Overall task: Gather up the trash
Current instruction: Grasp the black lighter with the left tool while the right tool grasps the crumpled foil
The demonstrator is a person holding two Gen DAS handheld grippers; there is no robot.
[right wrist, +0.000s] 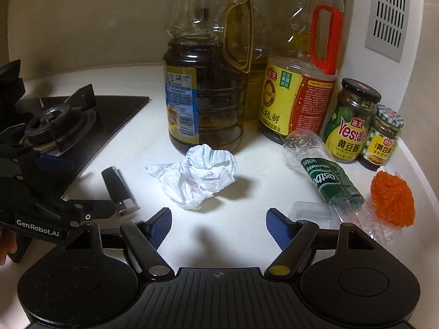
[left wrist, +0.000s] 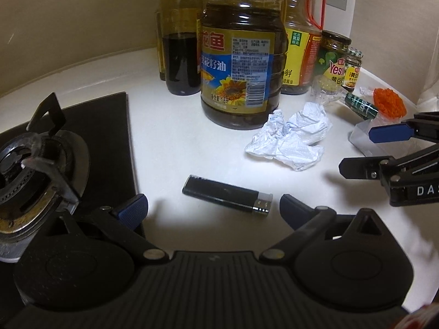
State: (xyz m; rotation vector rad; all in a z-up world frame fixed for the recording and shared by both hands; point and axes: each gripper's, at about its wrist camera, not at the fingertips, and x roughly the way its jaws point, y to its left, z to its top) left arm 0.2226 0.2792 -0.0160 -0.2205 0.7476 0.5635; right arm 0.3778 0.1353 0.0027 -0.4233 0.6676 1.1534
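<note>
Both grippers hover empty, left gripper and right gripper with fingers apart. One crumpled tissue lies mid-bench, one lighter beside it, one toppled water bottle near two jars. Risk: a sweeping reach clips the tall oil bottle or rolls that bottle away.

Both grippers agape (empty)

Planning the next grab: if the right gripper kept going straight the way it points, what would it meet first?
Probably the crumpled paper towel, lying just ahead of the open right gripper on the counter; depth is uncertain.
</note>
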